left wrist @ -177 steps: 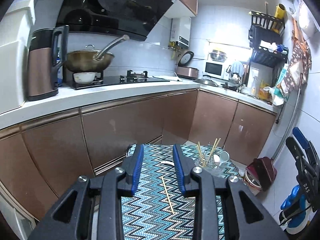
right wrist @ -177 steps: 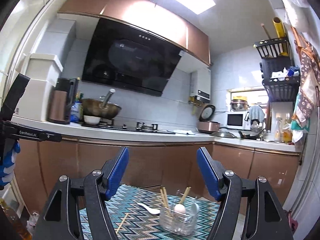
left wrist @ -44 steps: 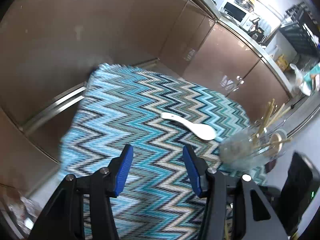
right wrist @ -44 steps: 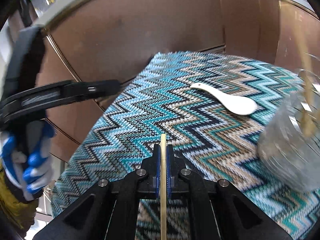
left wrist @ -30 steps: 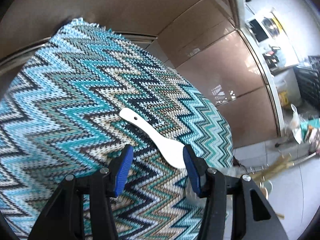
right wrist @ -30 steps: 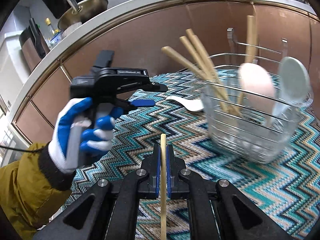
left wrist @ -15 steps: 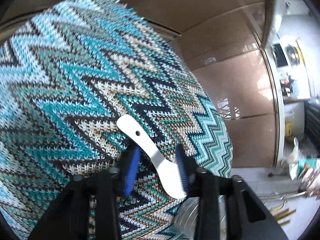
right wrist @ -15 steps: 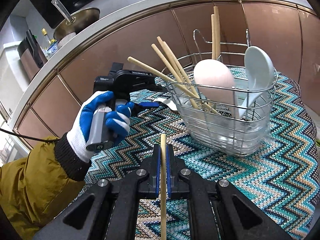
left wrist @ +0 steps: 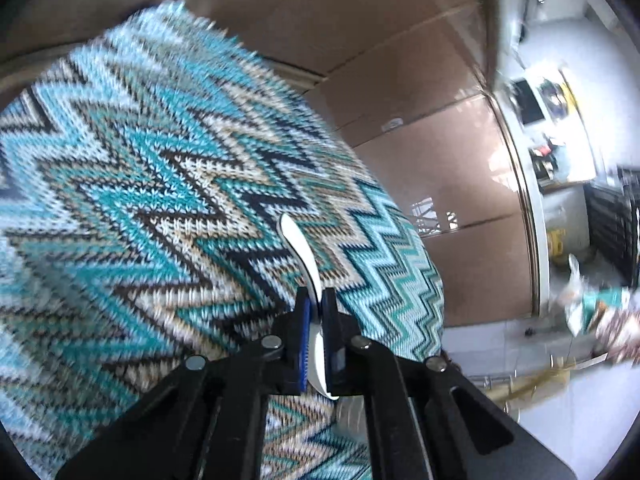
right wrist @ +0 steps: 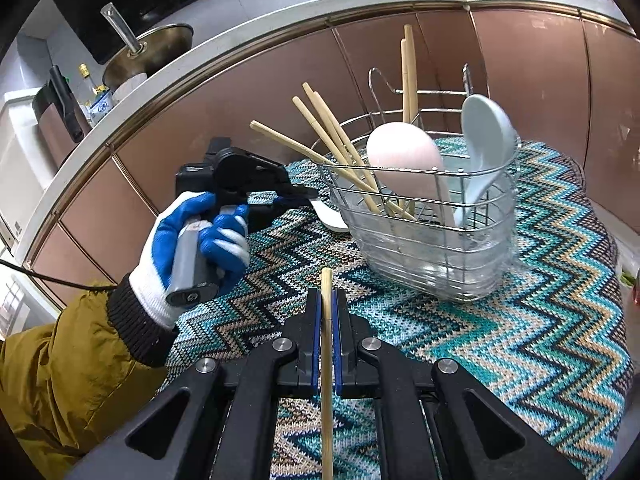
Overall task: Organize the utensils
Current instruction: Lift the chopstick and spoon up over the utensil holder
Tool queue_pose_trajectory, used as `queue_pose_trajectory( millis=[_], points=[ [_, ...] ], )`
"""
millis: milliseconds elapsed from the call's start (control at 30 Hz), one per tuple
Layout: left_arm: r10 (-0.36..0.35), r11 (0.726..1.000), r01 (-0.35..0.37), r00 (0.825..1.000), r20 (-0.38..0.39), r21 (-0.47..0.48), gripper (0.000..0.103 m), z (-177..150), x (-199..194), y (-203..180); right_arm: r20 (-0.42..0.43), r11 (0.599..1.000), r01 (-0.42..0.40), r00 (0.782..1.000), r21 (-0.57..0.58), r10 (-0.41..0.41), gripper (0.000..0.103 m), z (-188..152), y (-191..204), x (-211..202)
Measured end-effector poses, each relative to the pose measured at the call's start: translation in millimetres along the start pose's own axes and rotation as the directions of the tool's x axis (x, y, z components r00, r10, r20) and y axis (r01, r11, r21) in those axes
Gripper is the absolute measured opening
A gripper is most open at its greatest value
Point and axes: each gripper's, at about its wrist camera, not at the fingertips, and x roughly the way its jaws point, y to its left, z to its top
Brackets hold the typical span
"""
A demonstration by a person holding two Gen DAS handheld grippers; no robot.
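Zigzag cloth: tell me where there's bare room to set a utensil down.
Bare zigzag cloth lies between the wire basket and the right gripper holding the chopstick. Crowded: beside the basket, where the left gripper grips the white spoon.

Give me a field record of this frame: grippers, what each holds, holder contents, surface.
left gripper: shut on white spoon, clamped at mid-handle
right gripper: shut on wooden chopstick, stick runs along the fingers
wire utensil holder: upright on the cloth, ahead of the right gripper
holder contents: several chopsticks, pink spoon, pale blue spoon
surface: zigzag knit cloth
white spoon bowl: beside the holder's left wall; lifted or resting, cannot tell
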Motion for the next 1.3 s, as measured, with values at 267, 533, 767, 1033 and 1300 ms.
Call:
queue_pose_trajectory(
  millis=[267,533,767,1033,1300],
  points=[
    [-0.001,0.984,-0.011,0.998,0.071,0.178,0.004,-38.9,-68.1,-24.3,0.074,1.000,0.029,0.997,0.009,-0.030,0.005,-10.8,4.6,-41.0],
    [-0.053,0.941,0.000,0.988,0.146,0.339,0.004,-74.9,-146.9,-62.8,0.194,0.998,0.053,0.980,-0.030,-0.046,0.005,-2.6,26.1,-87.0],
    [-0.121,0.889,0.018,0.973,0.196,0.457,0.004,-95.1,-197.9,-108.4,0.309,0.996,0.048,0.951,-0.072,-0.023,0.005,21.7,38.6,-116.6],
    [-0.185,0.826,0.042,0.962,0.200,0.562,0.004,-105.6,-214.3,-165.0,0.425,0.994,0.047,0.905,-0.098,-0.001,0.005,68.7,39.2,-129.7],
    [-0.124,0.758,-0.065,0.963,0.240,0.649,0.004,-100.9,-172.7,-218.0,0.535,0.990,0.056,0.845,-0.126,0.020,0.005,123.4,27.5,-115.8]
  ],
)
